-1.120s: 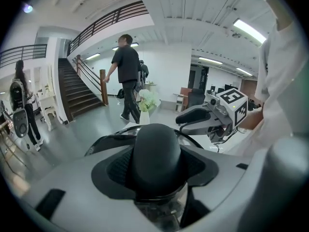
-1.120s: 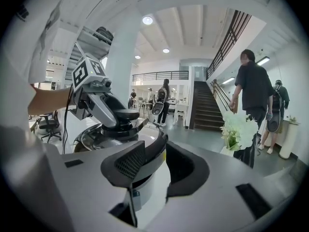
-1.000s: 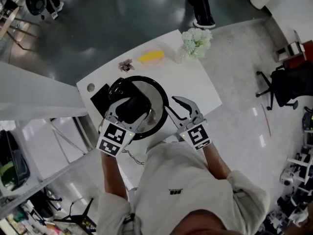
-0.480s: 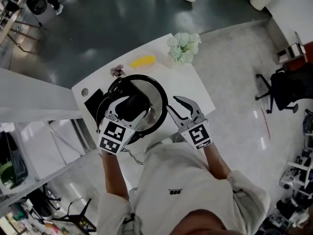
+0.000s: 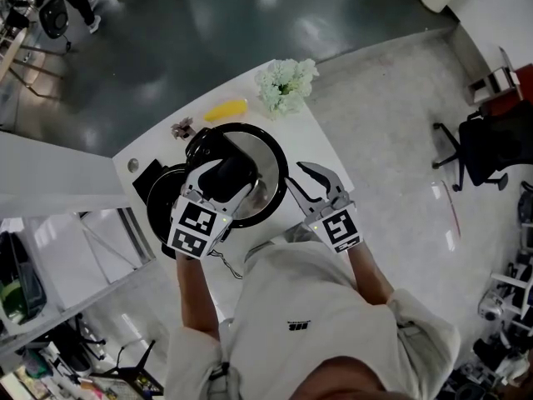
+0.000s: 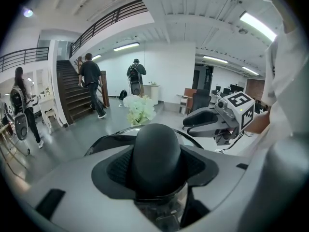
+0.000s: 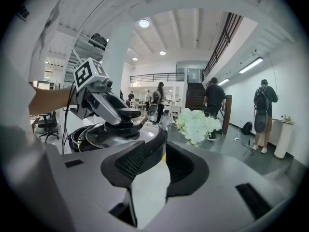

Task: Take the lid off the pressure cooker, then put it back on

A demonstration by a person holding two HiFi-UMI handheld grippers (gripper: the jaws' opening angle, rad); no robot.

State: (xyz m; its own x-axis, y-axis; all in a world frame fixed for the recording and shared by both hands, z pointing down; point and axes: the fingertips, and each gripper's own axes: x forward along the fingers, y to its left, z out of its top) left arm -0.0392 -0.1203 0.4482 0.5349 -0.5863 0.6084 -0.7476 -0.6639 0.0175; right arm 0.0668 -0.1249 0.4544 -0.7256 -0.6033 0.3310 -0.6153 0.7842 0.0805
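White table (image 5: 326, 144) bears the pressure cooker pot (image 5: 156, 208) at left; the left gripper (image 5: 223, 180) clamps the lid (image 5: 265, 169) by its black knob (image 6: 157, 153), offset above the pot; the right gripper (image 5: 308, 183) hangs beside, jaws apart, empty.

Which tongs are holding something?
The left tongs: they pinch the black knob on the lid. The right tongs are open and empty.

No legible words or numbers, square markers on left hand-held gripper (image 5: 225, 173) and right hand-held gripper (image 5: 306, 182), shirt print (image 5: 298, 327) too small to read
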